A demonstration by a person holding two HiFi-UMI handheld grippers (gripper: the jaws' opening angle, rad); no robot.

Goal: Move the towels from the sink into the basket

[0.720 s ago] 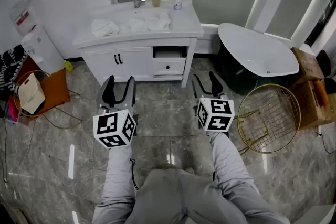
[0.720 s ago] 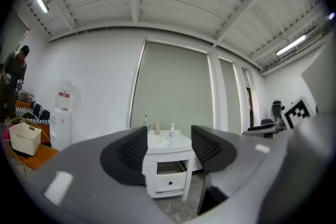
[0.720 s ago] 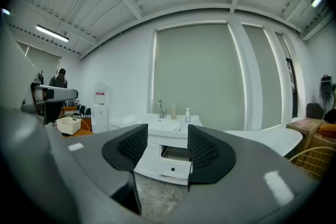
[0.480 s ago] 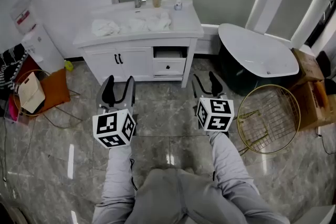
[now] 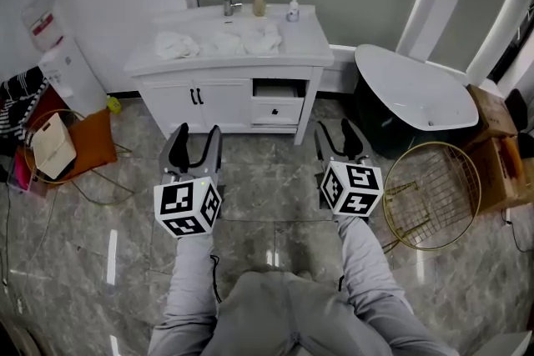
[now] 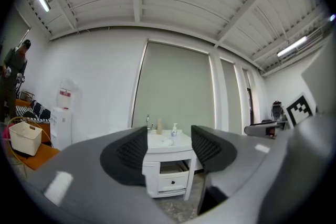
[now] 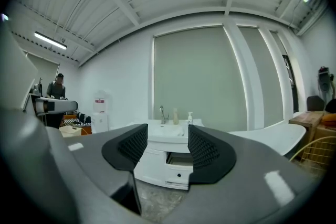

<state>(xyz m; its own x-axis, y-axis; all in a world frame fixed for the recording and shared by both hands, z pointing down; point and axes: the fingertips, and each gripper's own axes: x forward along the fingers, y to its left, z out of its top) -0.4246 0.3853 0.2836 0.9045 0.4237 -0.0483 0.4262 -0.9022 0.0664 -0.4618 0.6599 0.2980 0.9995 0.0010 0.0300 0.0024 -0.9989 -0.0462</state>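
The towels merge into one white heap on the white counter, so their number cannot be told; in both tool views they are too small to make out. The left tool blocks the cabinet's sides. The open drawer's inside is dark. A cardboard box runs off the right edge, the person's legs off the bottom one

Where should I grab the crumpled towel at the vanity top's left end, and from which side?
Probably pinch the raised folds on top of the towel, coming down from the front with the left tool: it lies bunched on that side.
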